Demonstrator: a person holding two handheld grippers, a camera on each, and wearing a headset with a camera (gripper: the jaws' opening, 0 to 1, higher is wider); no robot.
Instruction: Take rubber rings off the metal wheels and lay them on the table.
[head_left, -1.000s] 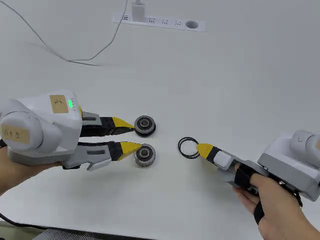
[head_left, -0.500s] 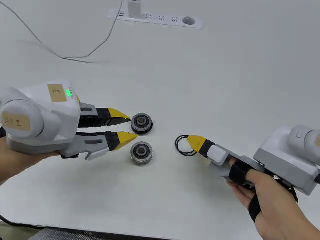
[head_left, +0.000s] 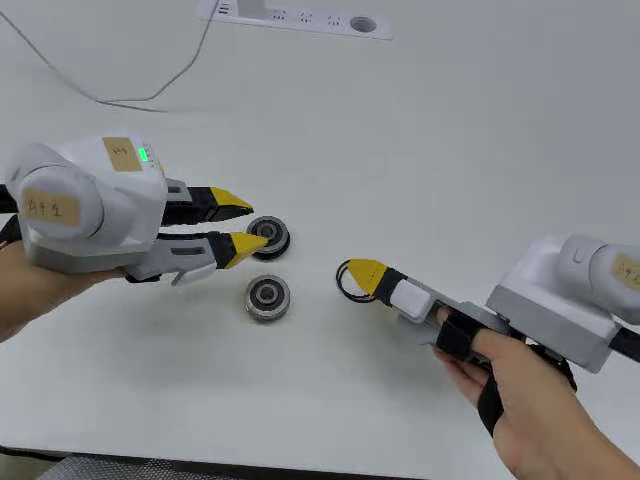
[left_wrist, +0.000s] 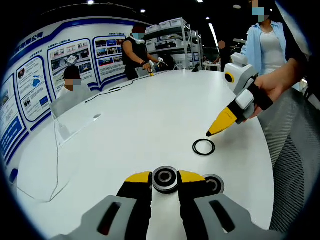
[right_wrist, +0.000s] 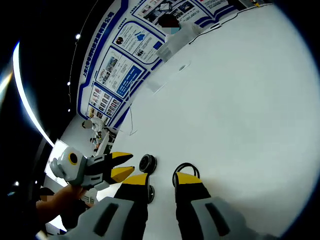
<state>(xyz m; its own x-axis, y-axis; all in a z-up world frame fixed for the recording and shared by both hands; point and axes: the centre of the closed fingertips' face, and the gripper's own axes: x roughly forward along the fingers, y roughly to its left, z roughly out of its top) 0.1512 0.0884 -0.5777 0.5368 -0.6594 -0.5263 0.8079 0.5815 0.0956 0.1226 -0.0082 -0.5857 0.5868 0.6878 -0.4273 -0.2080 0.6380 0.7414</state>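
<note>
Rubber rings (head_left: 340, 281): thin black round loops, lying flat on the white worktop (head_left: 430, 150), to the right of the two wheels, near them but not touching. In the head view the outline reads doubled, as of two loops stacked slightly off-centre; the count cannot be told for certain. Right tool (head_left: 366, 275): held in a hand (head_left: 520, 400) and seen side-on in the head view, with one yellow tip over the right part of the rings. The right gripper view shows the jaws parted by a moderate gap with nothing between them, and the rings lie just ahead of the right-hand jaw tip. Whether the tip touches the rings cannot be told. Far wheel (head_left: 268, 237): small, round, dark with a grey metal sheen, lying flat with the hub upward. Near wheel (head_left: 267, 297): same form, a lighter metal rim around a dark centre, lying flat just in front of the far wheel and apart from it. Whether either wheel carries a ring cannot be told. Left tool (head_left: 256, 223): jaws parted narrowly. In the left gripper view the far wheel sits between the yellow tips; contact cannot be told. A power strip (head_left: 290, 15) and a grey cable (head_left: 120, 101) lie at the far side of the worktop.
</note>
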